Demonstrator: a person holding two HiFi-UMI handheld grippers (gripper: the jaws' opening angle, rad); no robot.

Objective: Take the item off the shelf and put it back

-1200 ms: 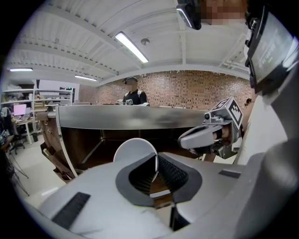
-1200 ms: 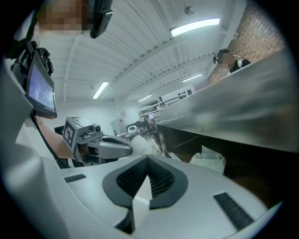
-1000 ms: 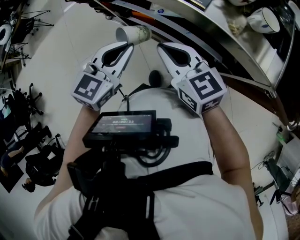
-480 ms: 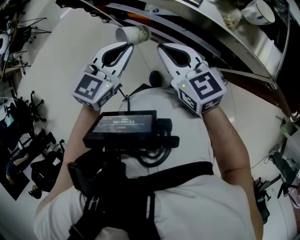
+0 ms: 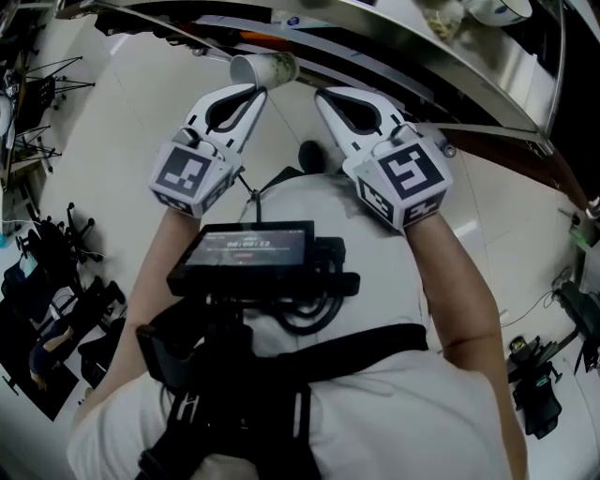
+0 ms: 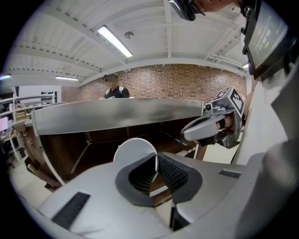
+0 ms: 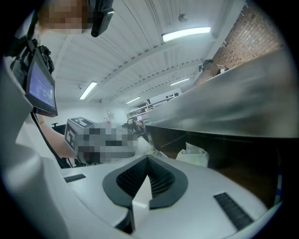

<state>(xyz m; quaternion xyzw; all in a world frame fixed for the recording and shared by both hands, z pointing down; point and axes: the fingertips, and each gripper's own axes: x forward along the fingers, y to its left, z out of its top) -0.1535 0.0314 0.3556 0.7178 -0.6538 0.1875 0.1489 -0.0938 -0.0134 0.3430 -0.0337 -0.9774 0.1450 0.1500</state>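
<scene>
A pale paper cup (image 5: 265, 67) lies on its side in the air, pinched by its wall at the tip of my left gripper (image 5: 257, 90). In the left gripper view the cup (image 6: 133, 151) shows as a white disc, with the cup wall gripped between the dark pads of the left gripper (image 6: 156, 161). My right gripper (image 5: 323, 94) hovers beside it, shut and holding nothing. The right gripper view shows its jaws (image 7: 147, 162) meeting in a point. Both point toward the steel shelf (image 5: 441, 56), which spans the left gripper view as a metal band (image 6: 117, 114).
White cups (image 5: 492, 9) stand on the shelf at the top right. A crumpled white bag (image 7: 192, 155) lies on a lower shelf level. A person (image 6: 112, 88) stands behind the shelf. Chairs and stands (image 5: 42, 253) crowd the floor at left.
The grippers and the cup keep their places. The head view has shifted, so the shelf and its cups have slid toward the top right edge.
</scene>
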